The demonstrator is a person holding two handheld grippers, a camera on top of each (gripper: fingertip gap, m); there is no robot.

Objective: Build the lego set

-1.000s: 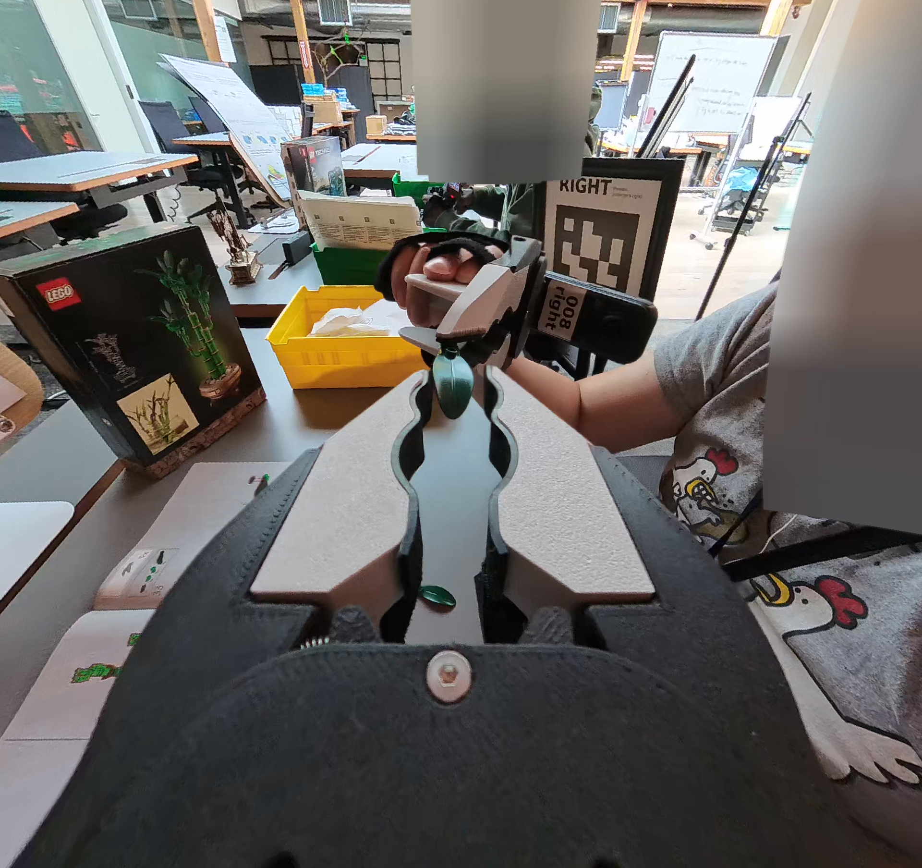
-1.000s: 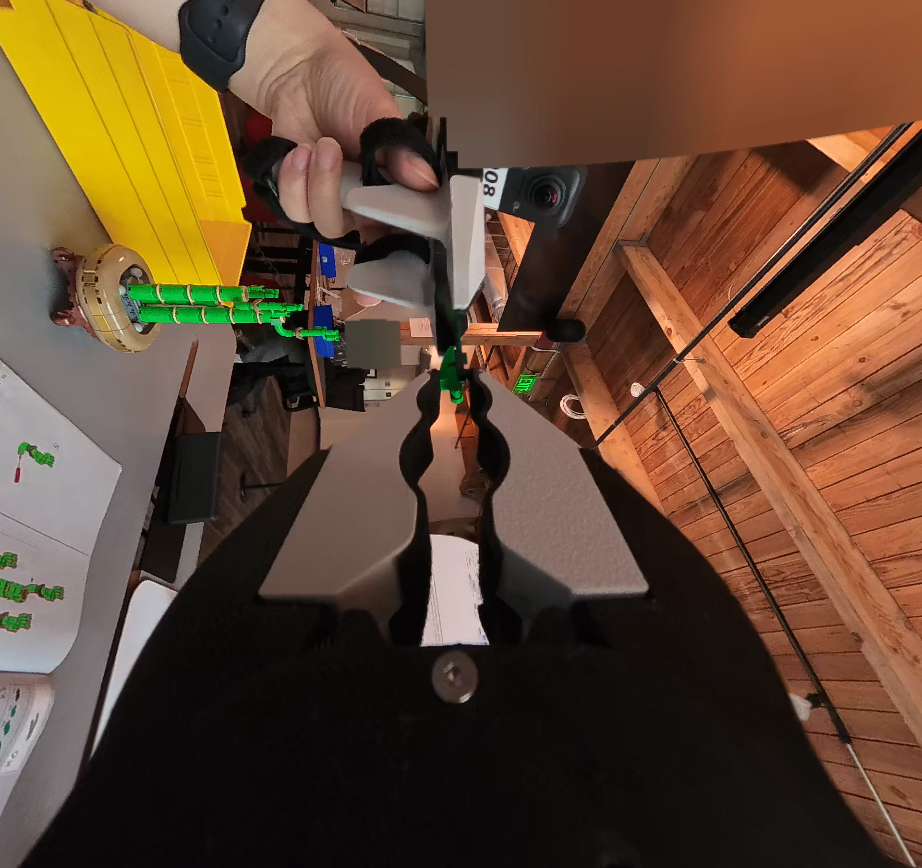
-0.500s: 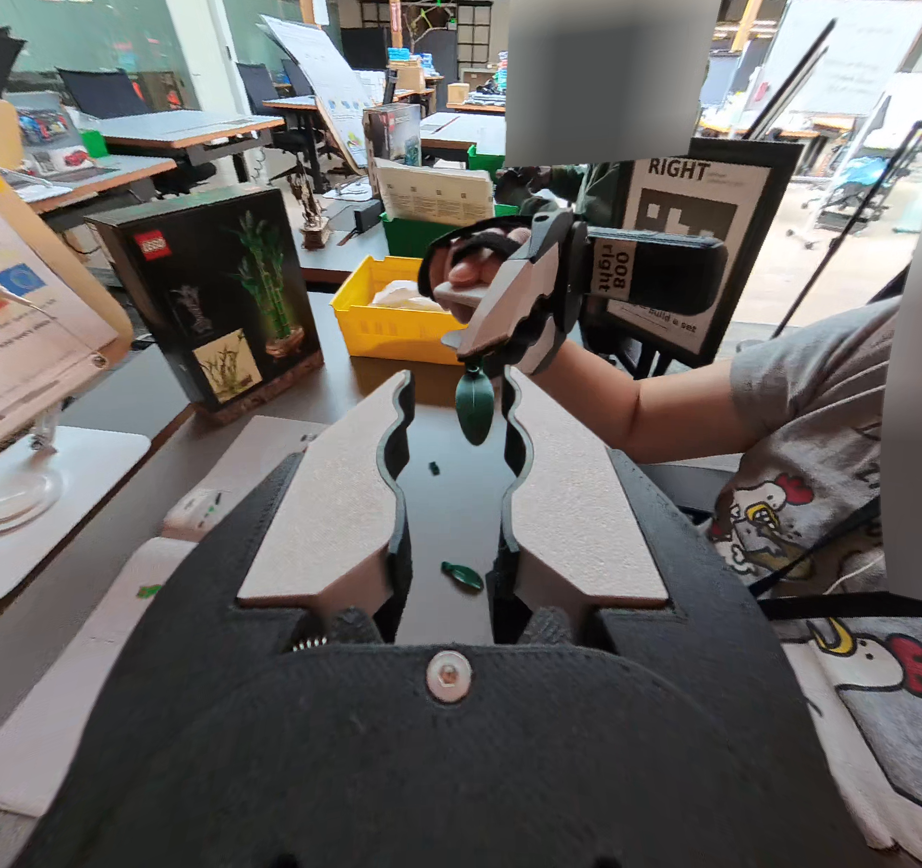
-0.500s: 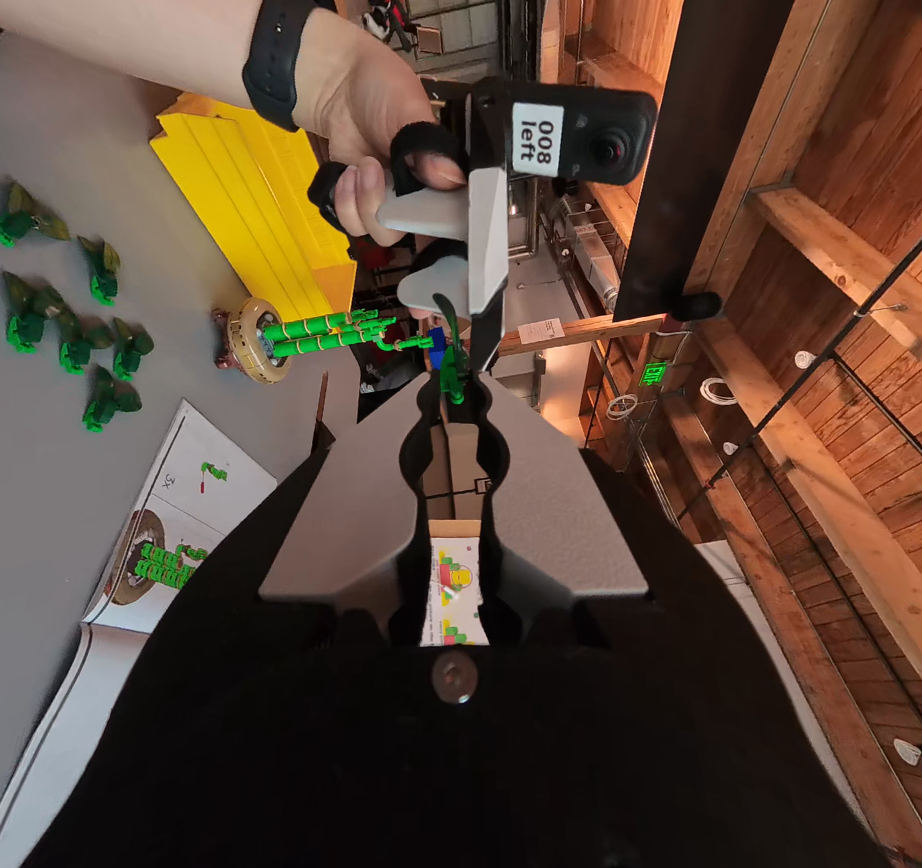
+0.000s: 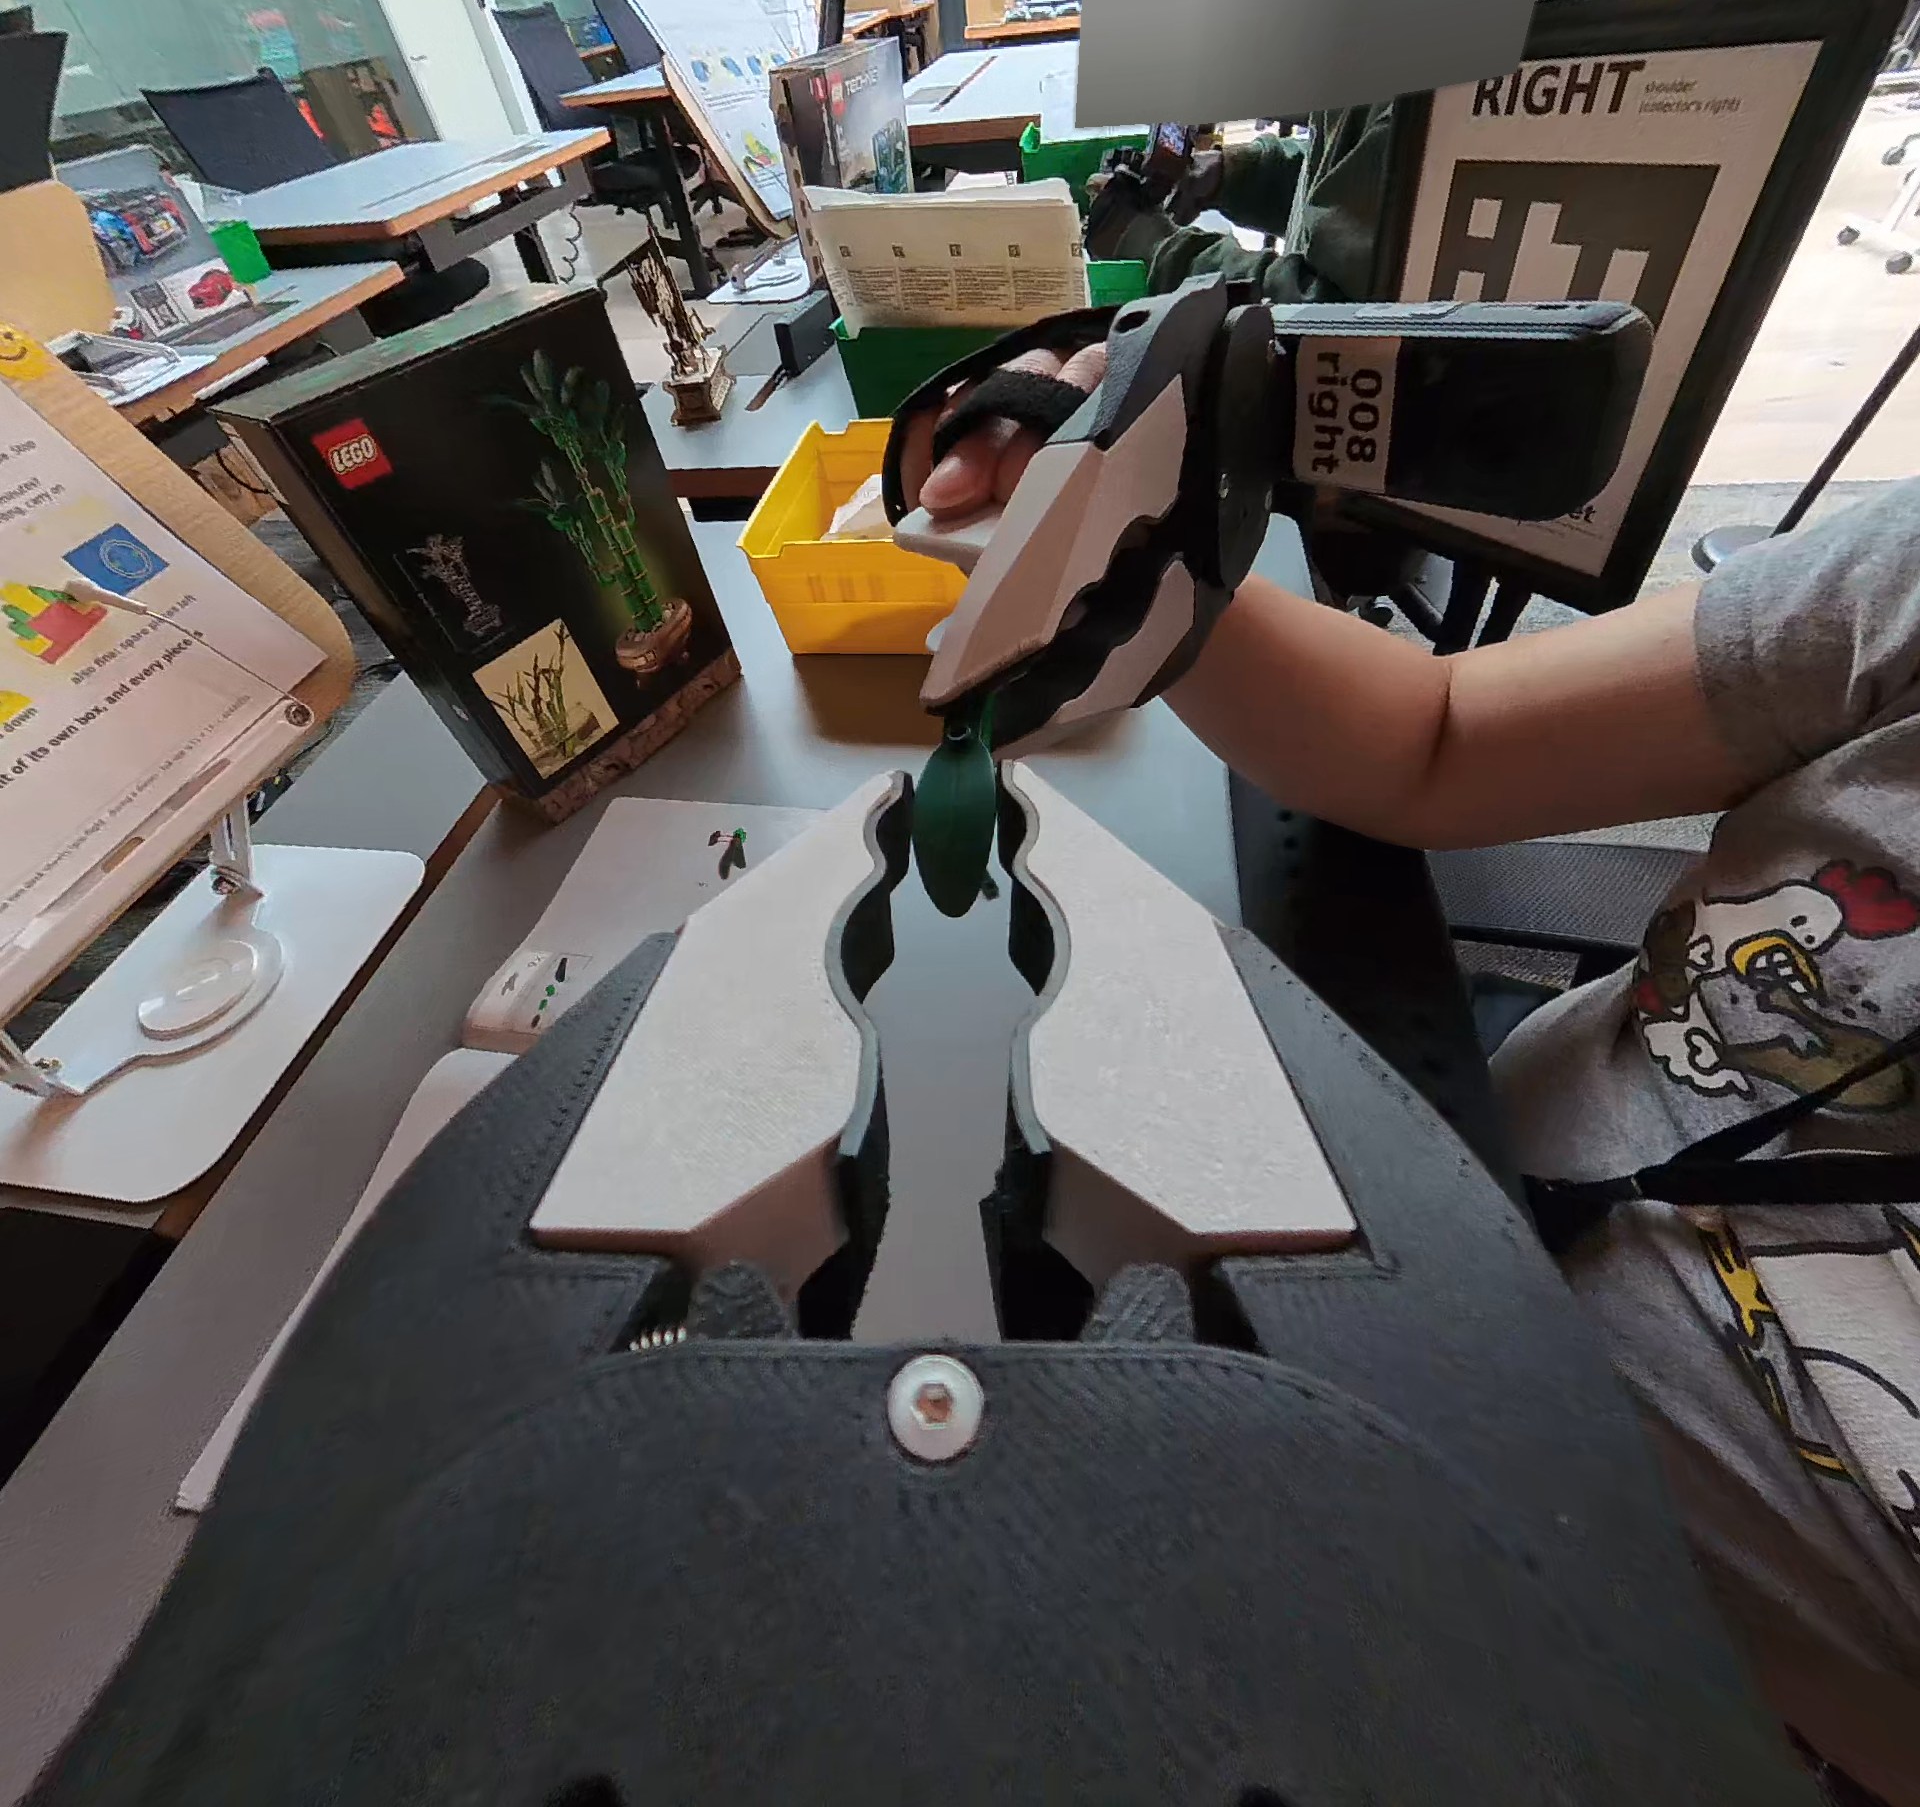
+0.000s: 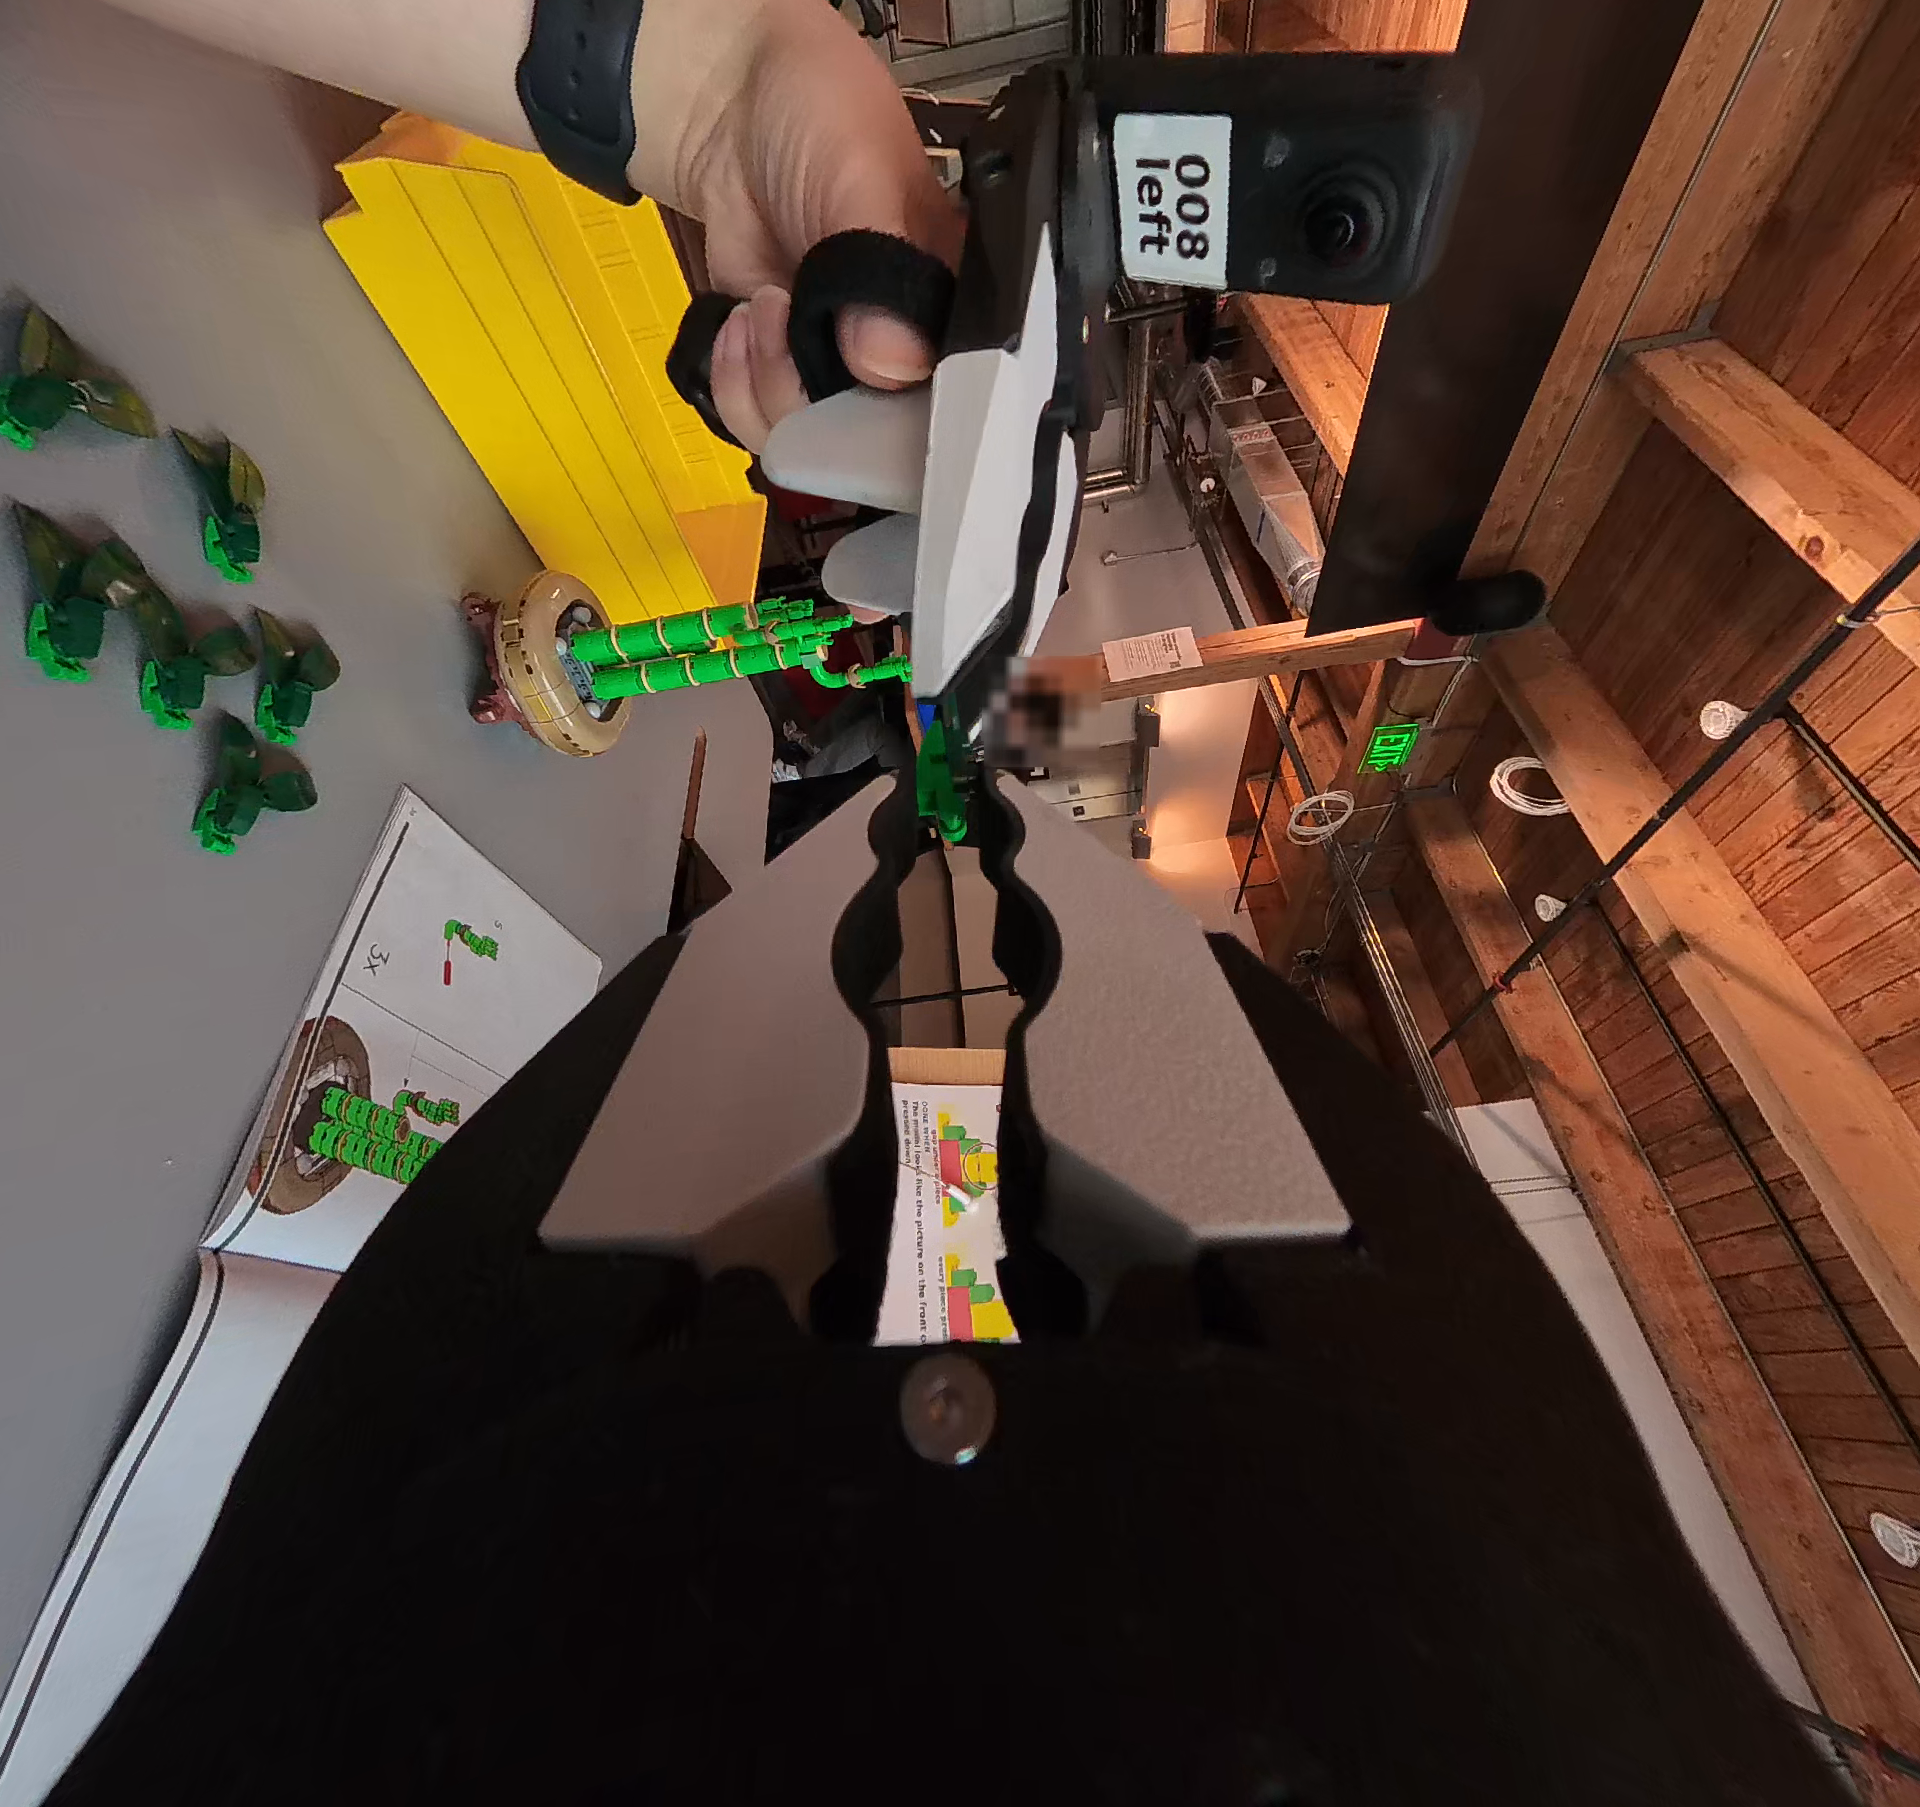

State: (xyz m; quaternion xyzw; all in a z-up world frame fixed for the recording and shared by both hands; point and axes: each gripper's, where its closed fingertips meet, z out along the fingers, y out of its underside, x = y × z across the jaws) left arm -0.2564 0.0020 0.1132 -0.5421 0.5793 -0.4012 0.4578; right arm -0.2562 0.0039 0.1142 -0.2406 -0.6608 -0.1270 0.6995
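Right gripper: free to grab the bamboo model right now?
Probably not yet. The right gripper has its jaws shut on a small green piece, with the left gripper meeting it tip to tip. The bamboo model stands in the open on the table, but those jaws need emptying first.

- My fingers (image 5: 727, 1051): pale grey faces, black inner edges.
- Leaf (image 5: 951, 838) at frame centre: dark green.
- Bin (image 5: 831, 562) above centre: bright yellow.
- Set box (image 5: 488, 531), left of centre: black with green bamboo print.
- Shirt (image 5: 1766, 978), right edge: grey with chicken pattern.
- Bamboo stalks (image 6: 686, 656), left of centre: bright green, tan rings, beige pot.
- Table (image 6: 156, 926), left: grey.
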